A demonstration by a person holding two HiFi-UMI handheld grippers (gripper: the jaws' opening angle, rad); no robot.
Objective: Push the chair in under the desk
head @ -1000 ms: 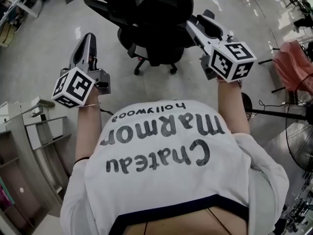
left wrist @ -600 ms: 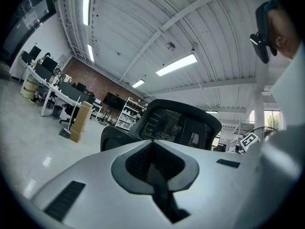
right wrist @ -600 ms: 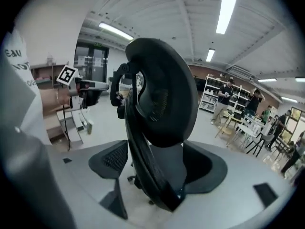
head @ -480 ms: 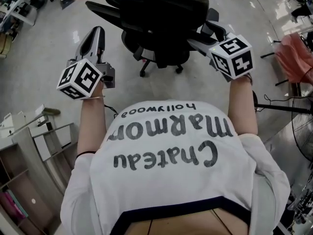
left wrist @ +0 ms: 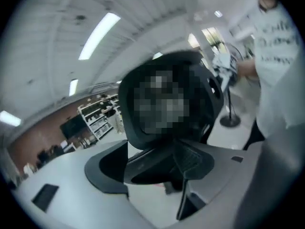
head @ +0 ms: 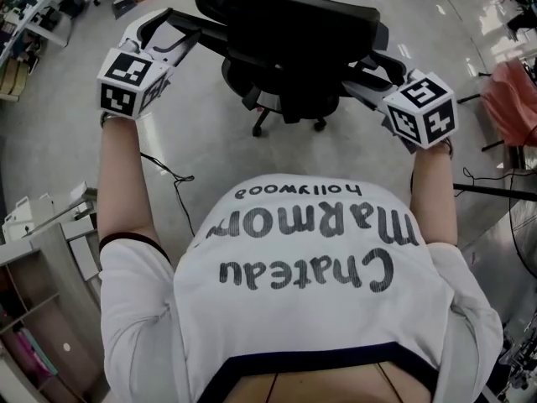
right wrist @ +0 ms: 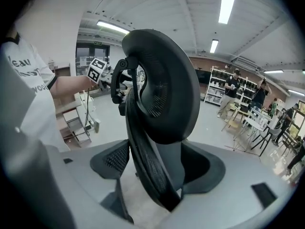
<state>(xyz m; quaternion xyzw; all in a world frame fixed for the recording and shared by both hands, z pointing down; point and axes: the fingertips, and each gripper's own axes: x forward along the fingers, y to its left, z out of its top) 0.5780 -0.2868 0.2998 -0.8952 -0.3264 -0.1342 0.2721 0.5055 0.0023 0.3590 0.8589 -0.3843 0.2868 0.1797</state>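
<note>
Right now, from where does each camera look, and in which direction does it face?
Head view: on the person's head, facing steeply down at the black mesh-backed office chair; shows white lettered shirt, bare forearms, left claw, right claw.
Left claw view: on the left claw, looking across the chair's back, one edge between jaws that have just been opening; shirt at right.
Right claw view: on the right claw, facing the opposite edge, between jaws likewise just opened; shirt at left.
Shared: all three show chair and shirt.

Head view looks down; gripper views, seemingly close, share chair [head: 285,32].
</note>
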